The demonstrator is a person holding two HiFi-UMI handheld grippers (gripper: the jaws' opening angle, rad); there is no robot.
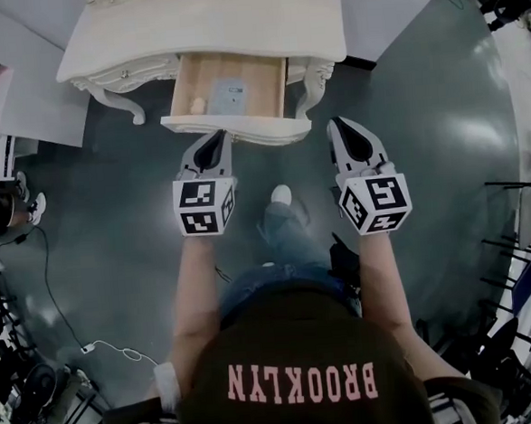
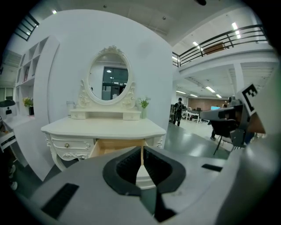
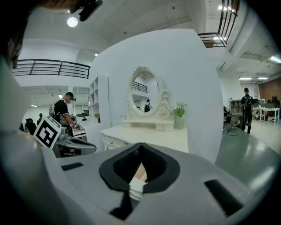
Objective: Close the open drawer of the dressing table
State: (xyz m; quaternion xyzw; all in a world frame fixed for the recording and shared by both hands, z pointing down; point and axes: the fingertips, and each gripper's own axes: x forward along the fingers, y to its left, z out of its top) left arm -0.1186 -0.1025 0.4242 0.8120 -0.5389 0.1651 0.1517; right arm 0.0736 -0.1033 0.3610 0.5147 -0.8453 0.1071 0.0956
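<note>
The drawer [image 1: 228, 89] is still pulled out from the dressing table's [image 1: 207, 29] front edge, nothing pushed yet, with the left gripper [image 1: 213, 139] and right gripper [image 1: 343, 126] both closed, empty, near its front.

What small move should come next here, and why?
Probably press both shut claws forward against the drawer front: the drawer stands pulled out of the dressing table, with the left claw and right claw poised near its front's two ends, contact unclear.

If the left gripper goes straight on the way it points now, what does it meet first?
The left gripper would likely meet the open drawer's white front panel first, near its left end; depth is uncertain.
</note>
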